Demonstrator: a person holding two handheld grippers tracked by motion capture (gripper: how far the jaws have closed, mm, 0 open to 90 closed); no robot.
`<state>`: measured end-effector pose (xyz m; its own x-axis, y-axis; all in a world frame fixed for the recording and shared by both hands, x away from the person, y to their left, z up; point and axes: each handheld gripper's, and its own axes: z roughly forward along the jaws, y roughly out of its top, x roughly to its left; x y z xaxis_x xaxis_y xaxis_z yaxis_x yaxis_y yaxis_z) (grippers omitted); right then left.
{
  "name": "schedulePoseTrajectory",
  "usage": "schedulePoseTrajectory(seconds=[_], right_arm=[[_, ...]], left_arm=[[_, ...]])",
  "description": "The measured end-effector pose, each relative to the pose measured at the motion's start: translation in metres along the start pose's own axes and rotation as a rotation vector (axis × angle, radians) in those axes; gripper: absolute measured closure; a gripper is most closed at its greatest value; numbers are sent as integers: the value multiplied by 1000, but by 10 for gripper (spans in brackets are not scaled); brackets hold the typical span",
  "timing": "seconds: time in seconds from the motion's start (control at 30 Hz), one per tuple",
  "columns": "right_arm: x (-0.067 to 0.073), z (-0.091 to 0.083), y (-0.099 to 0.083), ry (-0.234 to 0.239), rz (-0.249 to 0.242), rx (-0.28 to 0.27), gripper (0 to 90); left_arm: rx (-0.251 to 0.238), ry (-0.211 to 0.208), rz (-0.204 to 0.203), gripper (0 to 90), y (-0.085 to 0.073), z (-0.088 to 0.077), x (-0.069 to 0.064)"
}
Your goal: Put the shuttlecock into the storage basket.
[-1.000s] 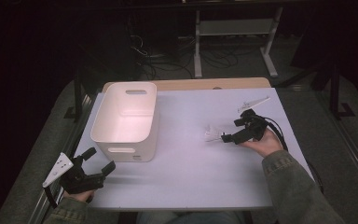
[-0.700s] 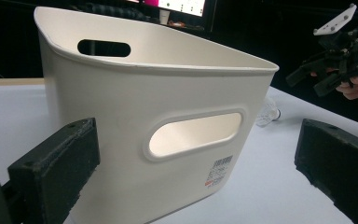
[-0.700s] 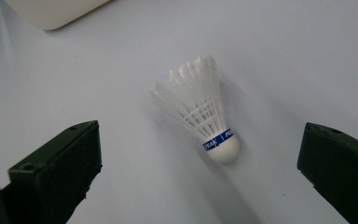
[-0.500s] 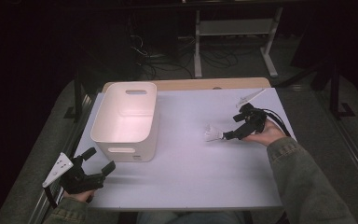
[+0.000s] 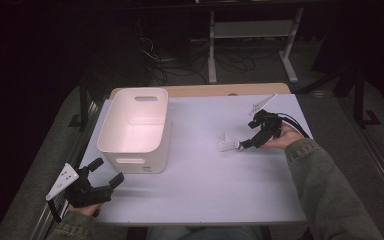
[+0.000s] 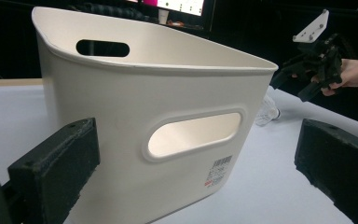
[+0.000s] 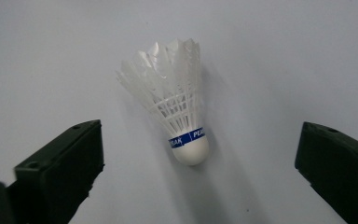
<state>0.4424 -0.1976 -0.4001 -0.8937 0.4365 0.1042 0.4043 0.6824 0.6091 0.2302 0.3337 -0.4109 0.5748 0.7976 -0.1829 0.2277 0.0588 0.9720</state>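
The right gripper, jaws released wide, is hovering just beside the shuttlecock, right of the bin; the left gripper, also released, is waiting near the bin.

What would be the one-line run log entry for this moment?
right tongs: open, around shuttlecock on table | left tongs: open, facing bin

**Both grippers open, far apart**

Left gripper held low at lower left of the high view, jaws spread wide. Right gripper at right of centre, tilted down-left, jaws spread, sleeved forearm entering from lower right.
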Motion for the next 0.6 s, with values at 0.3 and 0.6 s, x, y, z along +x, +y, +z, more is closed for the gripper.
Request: schedulePoseTrajectory(seconds=[0.3, 0.6], right_arm=[[-3, 8, -1, 7, -69, 36, 34], [-2, 20, 5, 31, -141, 92, 98]], left_arm=[[10, 1, 15, 0, 0, 0, 1], [10, 0, 14, 0, 0, 0, 1]])
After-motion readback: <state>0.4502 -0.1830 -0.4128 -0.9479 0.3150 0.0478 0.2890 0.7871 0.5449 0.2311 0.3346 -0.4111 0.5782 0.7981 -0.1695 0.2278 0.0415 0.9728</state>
